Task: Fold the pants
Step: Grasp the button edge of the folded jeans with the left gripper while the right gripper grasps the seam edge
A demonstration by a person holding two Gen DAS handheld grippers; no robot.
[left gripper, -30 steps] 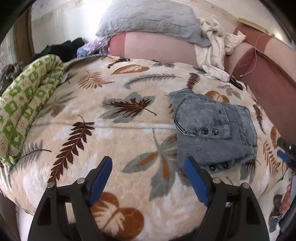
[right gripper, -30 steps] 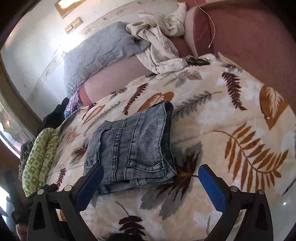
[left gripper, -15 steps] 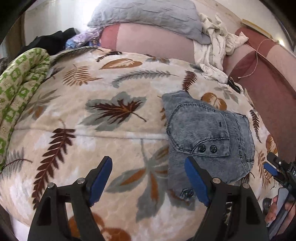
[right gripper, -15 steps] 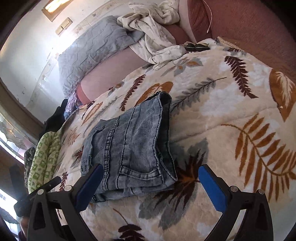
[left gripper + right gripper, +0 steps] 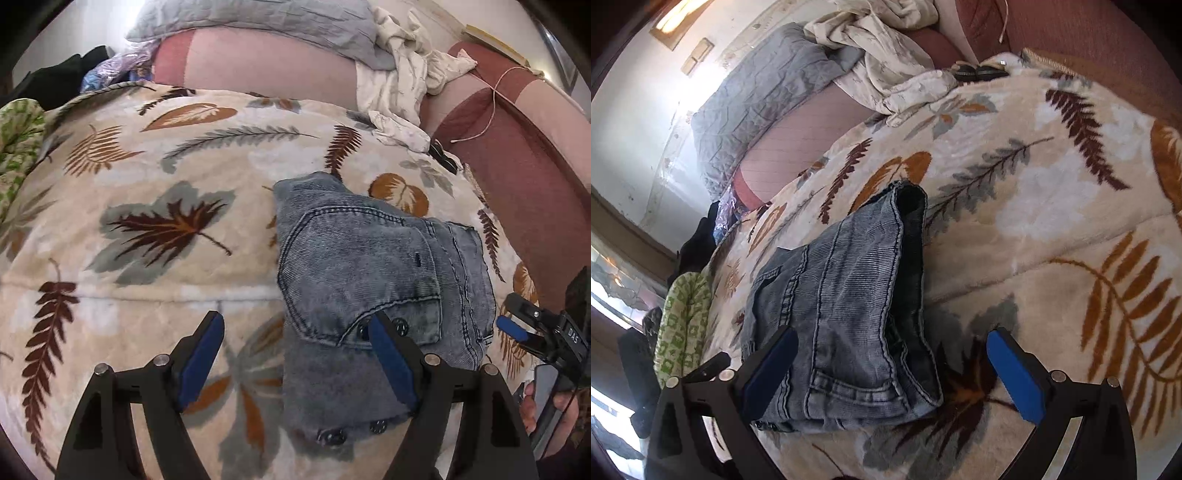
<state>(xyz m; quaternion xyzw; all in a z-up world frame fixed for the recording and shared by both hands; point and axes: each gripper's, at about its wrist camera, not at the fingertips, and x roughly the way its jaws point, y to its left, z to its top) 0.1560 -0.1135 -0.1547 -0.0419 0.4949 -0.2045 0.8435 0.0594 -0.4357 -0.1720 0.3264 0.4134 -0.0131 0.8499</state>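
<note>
The denim pants [image 5: 373, 266] lie already folded into a thick, compact bundle on the leaf-print blanket [image 5: 155, 229] of the bed, toward its right side and near the reddish couch back [image 5: 532, 192]. Denim like this looks fairly heavy and stiff for cloth, yet it will sag if lifted by one corner; the stacked layers probably want a hold at the thick folded edge or the seamed waistband by the snap buttons [image 5: 399, 326]. The left claw [image 5: 295, 354] is spread wide, one finger over the bundle's near edge, pinching nothing. The right claw [image 5: 892, 367] is likewise spread, straddling the bundle's near end. Open blanket stretches to the left; the white crumpled cloth [image 5: 406, 85] and grey pillow [image 5: 266, 18] sit well apart at the back.
</note>
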